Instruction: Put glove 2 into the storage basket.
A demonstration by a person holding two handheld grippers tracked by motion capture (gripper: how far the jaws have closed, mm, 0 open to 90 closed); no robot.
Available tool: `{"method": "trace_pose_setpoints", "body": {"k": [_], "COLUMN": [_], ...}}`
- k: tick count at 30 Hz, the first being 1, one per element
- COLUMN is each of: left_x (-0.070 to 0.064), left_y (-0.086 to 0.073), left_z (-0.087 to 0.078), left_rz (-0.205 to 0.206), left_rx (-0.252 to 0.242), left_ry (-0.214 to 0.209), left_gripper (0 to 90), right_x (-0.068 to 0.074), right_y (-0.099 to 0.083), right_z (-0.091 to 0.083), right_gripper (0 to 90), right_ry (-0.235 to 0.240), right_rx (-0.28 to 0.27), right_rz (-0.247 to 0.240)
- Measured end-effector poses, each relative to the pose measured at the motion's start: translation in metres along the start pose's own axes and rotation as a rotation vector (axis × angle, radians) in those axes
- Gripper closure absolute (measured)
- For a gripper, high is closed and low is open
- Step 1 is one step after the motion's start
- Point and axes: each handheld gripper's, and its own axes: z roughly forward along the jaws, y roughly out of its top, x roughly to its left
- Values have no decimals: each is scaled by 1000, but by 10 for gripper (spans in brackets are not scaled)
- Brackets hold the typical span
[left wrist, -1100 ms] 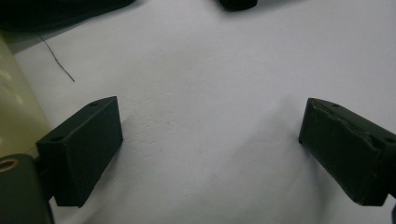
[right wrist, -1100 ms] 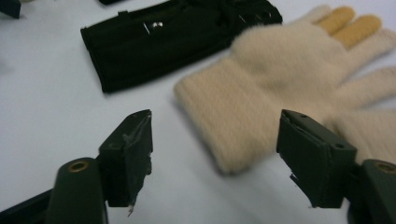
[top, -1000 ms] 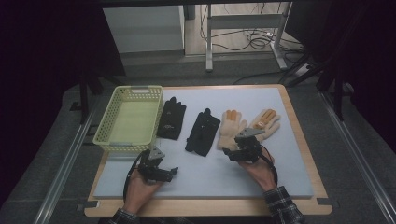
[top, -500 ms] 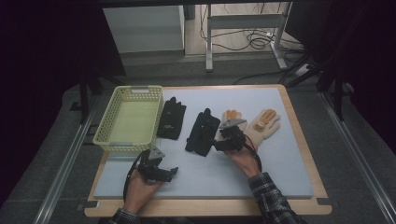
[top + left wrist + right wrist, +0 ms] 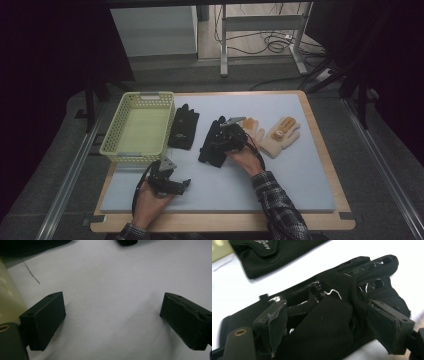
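The basket [image 5: 136,127] holds 0 of the 4 gloves. The right tool [image 5: 337,322] straddles a black glove [image 5: 332,315], jaws wide; the left tool [image 5: 112,322] rests wide and empty.

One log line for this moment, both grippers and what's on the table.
left gripper: open, over bare mat | right gripper: open, jaws astride black glove | second black glove, tan gloves: on mat | basket: empty

**A dim room around a lit table**

The wooden table [image 5: 327,165] carries a pale grey mat [image 5: 295,175]. Grey floor [image 5: 380,165] surrounds it, with metal rails [image 5: 67,180] along both sides. Beyond stand a white cabinet [image 5: 155,30] and a metal frame [image 5: 260,22] over tangled cables [image 5: 272,45]. The corners are in darkness.
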Motion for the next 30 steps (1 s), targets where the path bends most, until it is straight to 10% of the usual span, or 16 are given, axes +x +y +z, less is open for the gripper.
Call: {"method": "trace_pose_setpoints", "body": {"k": [7,16,30], "left_x": [0,0,0], "left_y": [0,0,0], "left_z": [0,0,0], "left_rz": [3,-2,3], "left_rx": [2,-2,3], "left_ry": [1,1,1], "left_gripper": [63,64,63], "right_x": [2,3,16], "right_y": [6,4,1], "right_z": [13,7,-33], "right_gripper": [275,711,751], "right_ry": [-13,-10,78], "right_rx": [64,65,2], "right_rz": [-12,-26,-36]}}
